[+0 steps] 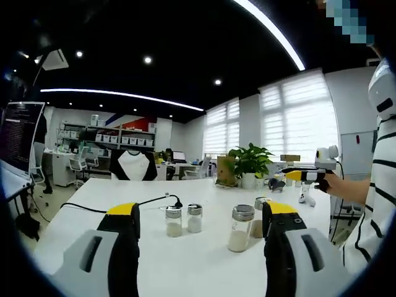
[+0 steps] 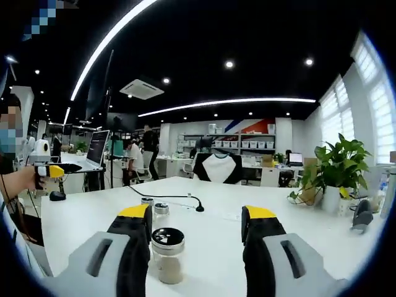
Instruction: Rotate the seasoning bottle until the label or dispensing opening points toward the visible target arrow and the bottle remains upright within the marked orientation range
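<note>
Several small glass seasoning bottles with metal lids stand upright on the white table (image 1: 93,204). In the left gripper view two short bottles (image 1: 174,221) (image 1: 194,218) stand side by side, with a taller bottle (image 1: 241,228) and another bottle (image 1: 258,218) to their right. My left gripper (image 1: 201,213) is open and short of them, holding nothing. In the right gripper view a bottle with a dark perforated top (image 2: 167,253) stands close, just right of the left jaw. My right gripper (image 2: 198,213) is open. Each gripper also shows in the other's view, the right gripper (image 1: 307,176) and the left gripper (image 2: 54,170), each held in a hand.
A black cable (image 1: 154,200) ends in a plug on the table behind the bottles. A potted plant (image 1: 250,163) and small items stand at the table's far end. A person in a striped sleeve (image 1: 382,185) stands alongside. Desks, chairs and a monitor (image 2: 98,147) lie beyond.
</note>
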